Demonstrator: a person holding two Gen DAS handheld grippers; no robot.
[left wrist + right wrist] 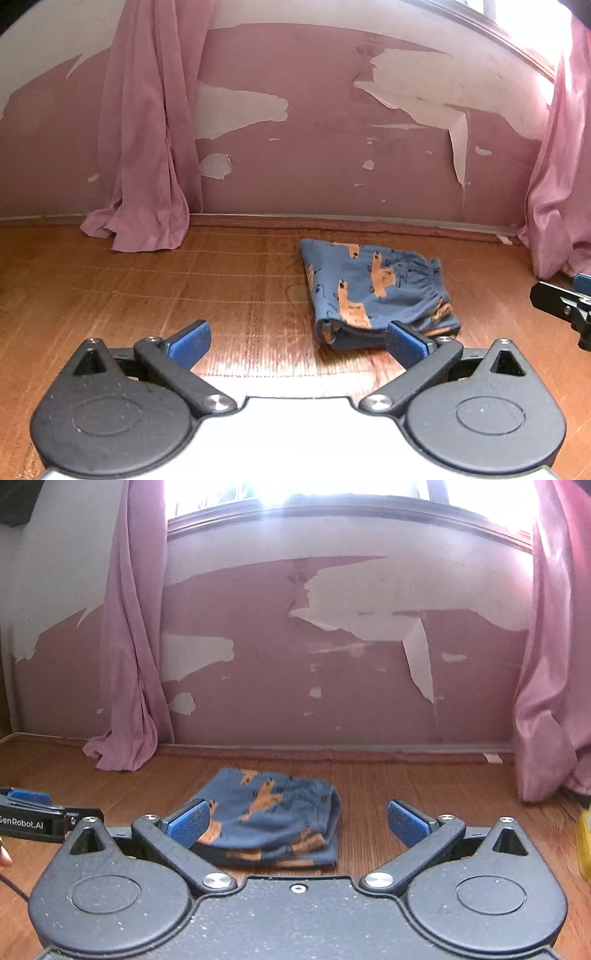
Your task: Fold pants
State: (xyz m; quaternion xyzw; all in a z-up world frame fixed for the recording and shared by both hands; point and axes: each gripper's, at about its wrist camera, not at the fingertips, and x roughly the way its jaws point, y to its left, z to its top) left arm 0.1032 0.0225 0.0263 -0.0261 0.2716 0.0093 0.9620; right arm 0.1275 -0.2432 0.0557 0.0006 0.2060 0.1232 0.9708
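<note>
With the blue pants [269, 819] folded at frame centre on the floor [406, 794], my left gripper [295, 341] and right gripper [295, 821] gape wide, holding nothing.

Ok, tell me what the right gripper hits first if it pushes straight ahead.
Probably the folded pants, lying on the floor between the open right gripper fingers' line; depth is unclear.
</note>
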